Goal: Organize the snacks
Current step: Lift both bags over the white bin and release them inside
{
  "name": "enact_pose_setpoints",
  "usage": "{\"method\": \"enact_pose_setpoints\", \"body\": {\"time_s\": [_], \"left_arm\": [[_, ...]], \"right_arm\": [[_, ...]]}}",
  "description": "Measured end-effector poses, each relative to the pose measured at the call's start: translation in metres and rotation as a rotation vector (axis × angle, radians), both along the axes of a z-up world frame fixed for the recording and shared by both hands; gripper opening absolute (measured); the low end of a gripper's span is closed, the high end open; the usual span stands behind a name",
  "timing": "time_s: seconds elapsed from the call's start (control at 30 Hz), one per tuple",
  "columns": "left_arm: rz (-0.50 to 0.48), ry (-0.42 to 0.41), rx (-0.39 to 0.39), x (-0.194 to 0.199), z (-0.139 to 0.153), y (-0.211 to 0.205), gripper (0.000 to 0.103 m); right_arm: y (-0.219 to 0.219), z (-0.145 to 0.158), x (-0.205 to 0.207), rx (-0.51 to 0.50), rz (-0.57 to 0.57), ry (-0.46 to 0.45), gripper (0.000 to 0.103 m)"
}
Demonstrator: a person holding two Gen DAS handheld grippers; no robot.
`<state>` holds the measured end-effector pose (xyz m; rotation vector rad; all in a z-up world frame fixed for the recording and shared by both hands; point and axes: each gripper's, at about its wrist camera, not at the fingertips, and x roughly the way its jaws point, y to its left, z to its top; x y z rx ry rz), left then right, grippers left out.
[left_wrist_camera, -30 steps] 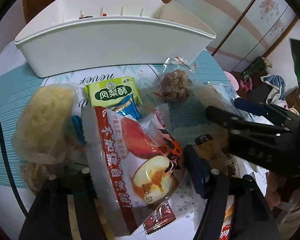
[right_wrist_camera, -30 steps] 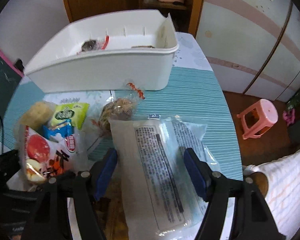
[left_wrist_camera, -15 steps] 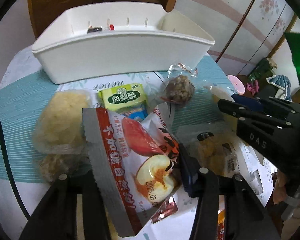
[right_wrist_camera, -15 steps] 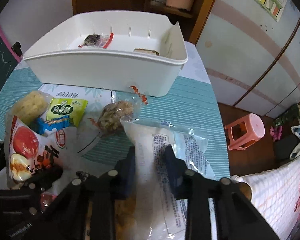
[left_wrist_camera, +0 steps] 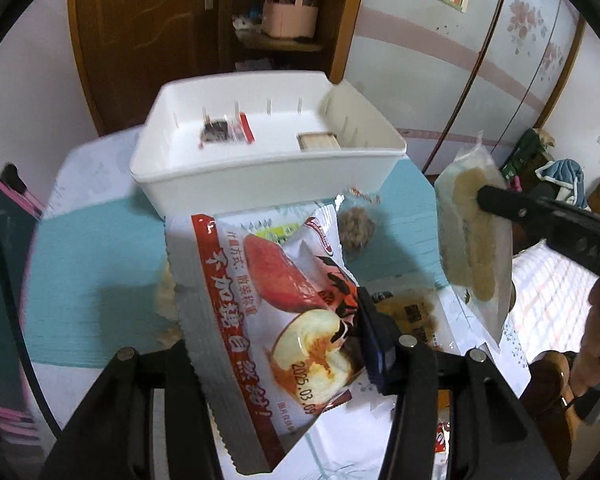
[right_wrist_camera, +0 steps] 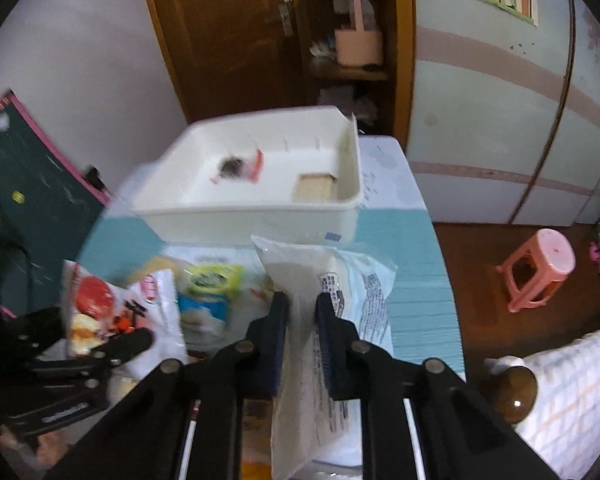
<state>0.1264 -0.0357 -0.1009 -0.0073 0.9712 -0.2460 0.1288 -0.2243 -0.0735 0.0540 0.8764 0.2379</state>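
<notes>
a pink plastic stool (right_wrist_camera: 540, 270) stands on the brown floor (right_wrist_camera: 480, 264) beside the desk. a pink basket (right_wrist_camera: 358, 46) sits on a wooden shelf (right_wrist_camera: 350, 74). a dark green chalkboard (right_wrist_camera: 28, 196) leans at left.

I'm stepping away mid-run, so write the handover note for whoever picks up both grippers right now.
Left gripper: shut on the red apple-print snack bag, lifted off the table.
Right gripper: jaws closing on the clear cracker packet, also lifted.
White bin: behind the pile, holding a dark wrapped snack and a wafer block.
Left to do: bin both held bags, then the green packet, the brown ball snack and the rest on the teal cloth.
</notes>
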Motion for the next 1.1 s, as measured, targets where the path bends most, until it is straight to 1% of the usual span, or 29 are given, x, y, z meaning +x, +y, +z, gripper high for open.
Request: {"method": "enact_pose_setpoints", "body": {"time_s": [0.07,0.17,0.3,0.43,0.57,0.67,0.77,0.87,1.0,1.1], "left_arm": [[-0.007,-0.028,0.023,-0.001,0.017,0.002,0.049],[-0.014,-0.073,0.053,-0.001,0.045,0.008,0.049],[-0.012,-0.100,0.074,0.011,0.076,0.016,0.049],[0.001,-0.134,0.100,0.036,0.109,0.023,0.049],[0.036,-0.210,0.163,0.067,0.141,0.030,0.049],[0.071,-0.220,0.147,0.096,0.159,0.041,0.049],[0.096,-0.225,0.132,0.117,0.167,0.048,0.049],[0.106,-0.220,0.158,0.142,0.164,0.048,0.049],[0.113,-0.208,0.182,0.169,0.150,0.046,0.049],[0.115,-0.178,0.198,0.186,0.133,0.043,0.052]], "right_arm": [[0.001,0.017,-0.001,0.031,0.027,-0.022,0.013],[0.007,0.038,0.001,0.051,0.054,-0.050,0.013],[0.018,0.064,0.014,0.056,0.079,-0.084,0.013],[0.027,0.085,0.032,0.069,0.085,-0.117,0.013],[0.038,0.110,0.061,0.058,0.069,-0.153,0.013],[0.042,0.129,0.083,0.074,0.043,-0.179,0.013],[0.045,0.140,0.109,0.118,0.027,-0.190,0.013],[0.051,0.142,0.134,0.121,0.005,-0.183,0.013],[0.062,0.131,0.166,0.104,-0.025,-0.148,0.013],[0.068,0.114,0.188,0.088,-0.051,-0.102,0.013]]}}
